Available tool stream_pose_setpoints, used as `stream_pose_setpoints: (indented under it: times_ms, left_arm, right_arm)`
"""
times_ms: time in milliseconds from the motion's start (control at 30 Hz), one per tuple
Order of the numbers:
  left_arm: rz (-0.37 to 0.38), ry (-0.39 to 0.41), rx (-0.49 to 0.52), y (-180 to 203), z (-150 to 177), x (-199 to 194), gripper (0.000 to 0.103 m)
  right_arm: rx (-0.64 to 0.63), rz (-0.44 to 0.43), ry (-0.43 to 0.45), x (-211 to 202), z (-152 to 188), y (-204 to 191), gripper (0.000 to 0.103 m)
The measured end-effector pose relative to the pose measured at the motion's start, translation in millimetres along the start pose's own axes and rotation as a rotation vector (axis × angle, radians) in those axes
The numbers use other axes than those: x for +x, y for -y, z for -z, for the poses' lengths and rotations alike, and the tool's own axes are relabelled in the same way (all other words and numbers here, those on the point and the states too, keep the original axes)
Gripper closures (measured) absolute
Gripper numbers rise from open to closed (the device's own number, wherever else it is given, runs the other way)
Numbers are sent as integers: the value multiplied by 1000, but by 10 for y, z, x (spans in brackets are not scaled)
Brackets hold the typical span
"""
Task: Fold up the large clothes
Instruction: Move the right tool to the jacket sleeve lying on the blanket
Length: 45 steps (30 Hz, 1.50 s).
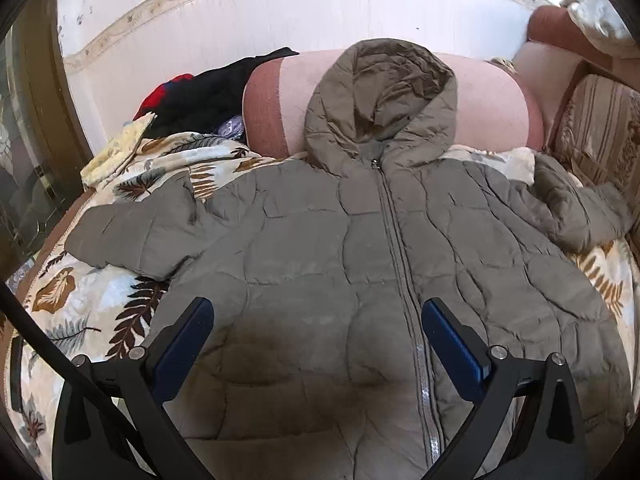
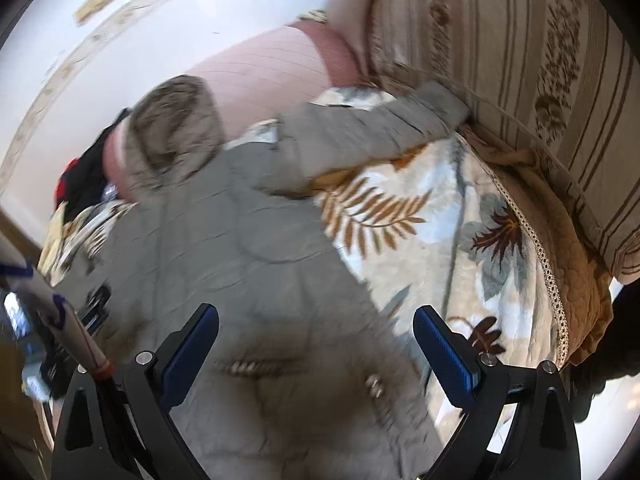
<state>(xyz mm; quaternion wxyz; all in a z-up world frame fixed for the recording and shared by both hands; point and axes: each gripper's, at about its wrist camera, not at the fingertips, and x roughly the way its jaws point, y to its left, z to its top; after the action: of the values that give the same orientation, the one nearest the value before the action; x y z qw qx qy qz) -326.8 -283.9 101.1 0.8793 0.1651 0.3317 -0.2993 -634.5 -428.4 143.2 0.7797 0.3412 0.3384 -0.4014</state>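
Observation:
A grey-olive quilted hooded jacket [image 1: 360, 248] lies front up and zipped on a leaf-print blanket [image 1: 80, 304], its hood [image 1: 384, 92] resting against a pink bolster. Both sleeves spread out to the sides. My left gripper [image 1: 318, 320] hovers open above the jacket's lower front, fingers either side of the zipper area, holding nothing. In the right wrist view, which is motion-blurred, the jacket [image 2: 240, 248] fills the lower left and its right sleeve [image 2: 372, 128] reaches toward a striped cushion. My right gripper [image 2: 316, 328] is open over the jacket's right hem edge, empty.
A pink bolster [image 1: 488, 108] runs along the back by a white wall. Dark and red clothes [image 1: 200, 96] are piled at the back left. A striped cushion [image 2: 520, 100] borders the right side. A person's sleeve [image 2: 68, 320] shows at the lower left.

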Motion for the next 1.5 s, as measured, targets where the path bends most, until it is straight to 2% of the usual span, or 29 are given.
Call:
stream_pose_setpoints:
  times_ms: [200, 400, 633, 967, 1167, 1233, 1300, 1500]
  left_arm:
    - [2, -12, -27, -124, -3, 89, 0]
    - [-10, -30, 1, -71, 30, 197, 0]
    - [-12, -39, 2, -52, 57, 234, 0]
    - [-36, -103, -35, -157, 79, 463, 0]
    - [-50, -119, -39, -189, 89, 546, 0]
    - [-43, -120, -39, -183, 80, 559, 0]
    - [-51, -114, -26, -153, 81, 571, 0]
    - [-56, -122, -8, -120, 101, 639, 0]
  right_arm:
    - [39, 52, -25, 362, -324, 185, 3]
    - [59, 78, -29, 527, -595, 343, 3]
    - [58, 70, -25, 669, -813, 506, 3]
    - [143, 78, -90, 1115, -1051, 894, 3]
    - [219, 61, -29, 1227, -1320, 1159, 4]
    - [244, 76, -1, 1275, -1437, 1264, 16]
    - [265, 96, 18, 1327, -1551, 1344, 22]
    - [339, 136, 118, 1450, -1944, 1634, 24]
